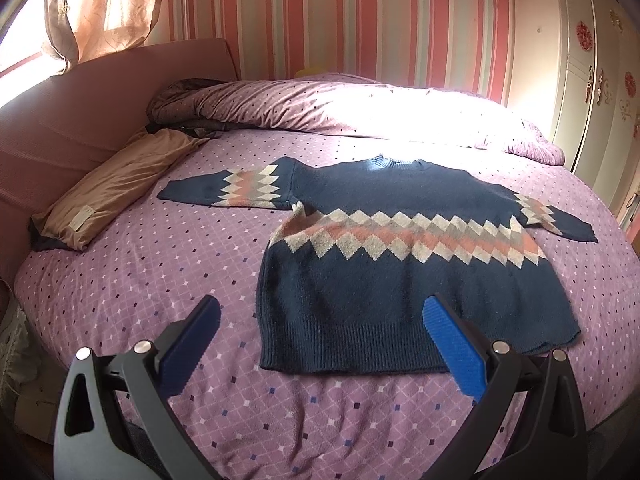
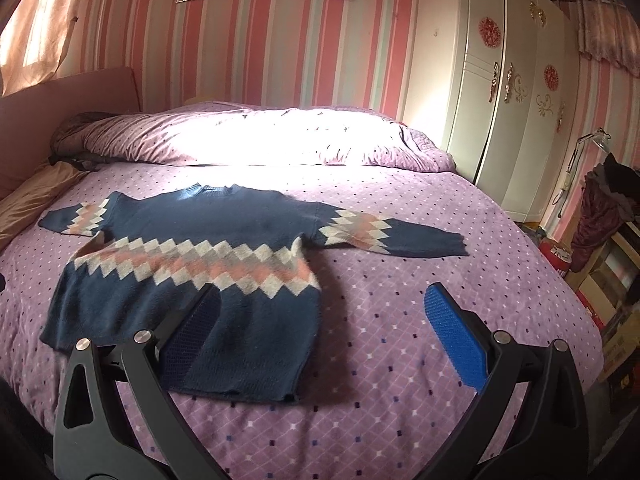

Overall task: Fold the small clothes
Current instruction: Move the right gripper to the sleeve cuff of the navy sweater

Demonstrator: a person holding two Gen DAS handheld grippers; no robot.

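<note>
The sweater [image 1: 400,264] lies flat on the bed [image 1: 160,280]; both grippers, left gripper [image 1: 320,344] and right gripper [image 2: 320,344], hover near its hem, fingers wide. Pinch each sleeve cuff, fold inward evenly.

Fuzzy knitted navy sweater with diamond band [image 1: 400,280], ribbed at hem; soft plush purple dotted bedspread [image 1: 160,280]; ridged matt blue gripper pads [image 2: 454,332].

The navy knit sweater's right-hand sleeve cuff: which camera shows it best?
The right wrist view: the navy knit sweater's sleeve lies fully stretched there, ribbed cuff clear on the purple bedspread. The left wrist view shows the cuff foreshortened near the edge.
</note>
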